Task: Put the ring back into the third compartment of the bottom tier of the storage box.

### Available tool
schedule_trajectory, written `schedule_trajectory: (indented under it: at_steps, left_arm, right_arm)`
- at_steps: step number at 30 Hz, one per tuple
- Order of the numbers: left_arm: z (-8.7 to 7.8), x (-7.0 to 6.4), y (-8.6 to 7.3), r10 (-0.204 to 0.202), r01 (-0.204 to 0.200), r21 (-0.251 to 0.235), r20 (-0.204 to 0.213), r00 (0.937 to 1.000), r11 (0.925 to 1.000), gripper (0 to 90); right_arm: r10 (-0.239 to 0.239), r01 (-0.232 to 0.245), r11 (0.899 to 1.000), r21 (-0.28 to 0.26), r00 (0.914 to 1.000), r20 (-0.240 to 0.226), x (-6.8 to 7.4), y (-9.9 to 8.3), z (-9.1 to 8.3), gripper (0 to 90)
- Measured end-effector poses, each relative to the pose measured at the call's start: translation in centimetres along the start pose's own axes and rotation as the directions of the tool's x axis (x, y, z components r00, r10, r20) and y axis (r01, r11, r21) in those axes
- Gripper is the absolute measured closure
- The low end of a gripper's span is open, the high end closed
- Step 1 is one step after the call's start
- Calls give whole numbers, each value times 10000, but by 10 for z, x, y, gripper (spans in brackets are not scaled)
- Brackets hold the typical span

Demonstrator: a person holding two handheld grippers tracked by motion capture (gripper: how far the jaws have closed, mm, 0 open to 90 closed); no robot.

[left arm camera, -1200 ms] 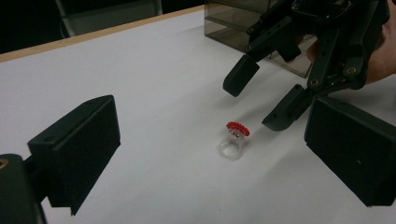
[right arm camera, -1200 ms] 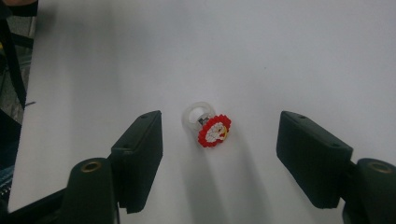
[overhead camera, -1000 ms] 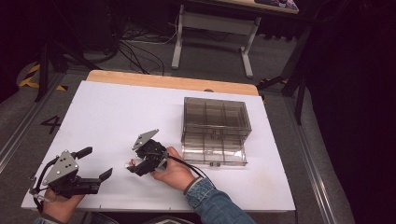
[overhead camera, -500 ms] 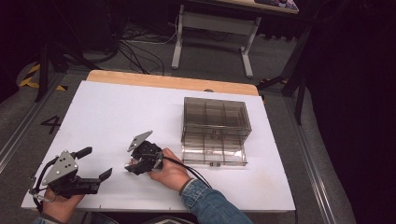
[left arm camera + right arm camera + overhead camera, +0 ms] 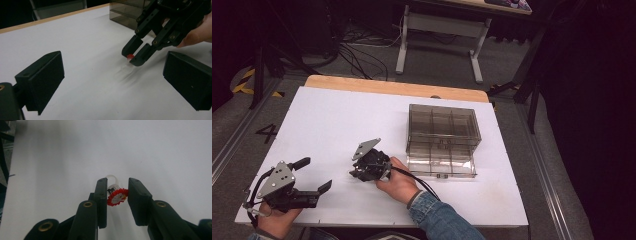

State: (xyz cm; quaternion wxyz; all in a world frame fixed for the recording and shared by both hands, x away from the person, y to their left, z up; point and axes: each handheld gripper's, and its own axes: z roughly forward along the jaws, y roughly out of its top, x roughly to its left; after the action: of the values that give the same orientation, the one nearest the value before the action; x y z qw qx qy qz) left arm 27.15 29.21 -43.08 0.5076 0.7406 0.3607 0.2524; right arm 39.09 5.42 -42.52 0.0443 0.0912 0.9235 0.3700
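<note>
Ring (image 5: 116, 196) betw. right tool (image 5: 117, 192) jaws, red face up.

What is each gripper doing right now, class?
Left gripper: open, holding nothing.
Right gripper: closed around a small red-topped ring on the white table.

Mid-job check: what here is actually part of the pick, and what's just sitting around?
In the job:
right gripper
small red ring-like trinket between its jaws
clear drawer box, a likely destination

Lying about:
left gripper, open and idle
second table behind
floor cables
</note>
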Motion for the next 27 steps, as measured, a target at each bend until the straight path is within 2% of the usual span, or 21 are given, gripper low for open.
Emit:
schedule_trajectory:
  at_steps: [11,20,23,27]
  left_arm:
    - [0,0,0,1,-1,-1,-3,10000,10000,42]
    - [1,0,0,57,-57,-10,-39,10000,10000,41]
    - [1,0,0,56,-56,-3,-42,10000,10000,42]
    - [1,-1,0,31,-31,13,-34,10000,10000,42]
  right_arm:
    - [-86,91,9991,-408,9999,132,-1,-2,-25,700]
    - [223,-204,9976,-665,9993,285,-3,-9,-43,700]
    - [454,-431,9967,-693,9985,322,-3,-12,-48,700]
    - [577,-533,9955,-784,9968,549,-3,-16,-57,700]
